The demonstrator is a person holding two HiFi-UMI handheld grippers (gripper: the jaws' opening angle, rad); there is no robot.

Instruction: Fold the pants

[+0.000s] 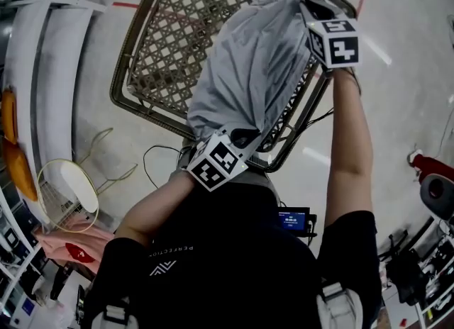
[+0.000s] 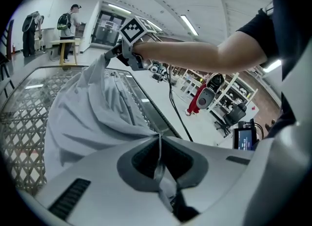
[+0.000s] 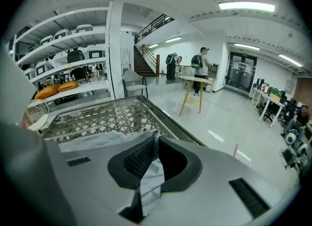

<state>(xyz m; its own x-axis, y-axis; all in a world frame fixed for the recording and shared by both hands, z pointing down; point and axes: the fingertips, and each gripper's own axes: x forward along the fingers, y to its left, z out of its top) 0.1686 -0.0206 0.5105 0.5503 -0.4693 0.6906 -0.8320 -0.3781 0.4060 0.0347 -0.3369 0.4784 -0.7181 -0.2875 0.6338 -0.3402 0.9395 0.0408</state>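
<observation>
Grey pants (image 1: 248,65) hang stretched between my two grippers above a glass-topped lattice table (image 1: 170,37). The left gripper (image 1: 243,138), near my body, is shut on one edge of the cloth. The right gripper (image 1: 306,3) is held farther out over the table's far right corner and is shut on the other edge. In the left gripper view the fabric (image 2: 87,108) runs from the closed jaws (image 2: 158,138) up to the right gripper (image 2: 117,52). In the right gripper view a strip of cloth (image 3: 150,176) is pinched in the jaws (image 3: 155,141), with the rest draped left over the table (image 3: 107,118).
A round yellow wire-frame stool (image 1: 67,193) and white shelving (image 1: 42,51) stand to the left. A black cable (image 1: 152,161) lies on the floor by the table's near edge. A red machine (image 2: 200,98) and desks are to the right. People (image 3: 200,69) stand by a wooden table (image 3: 192,91) far off.
</observation>
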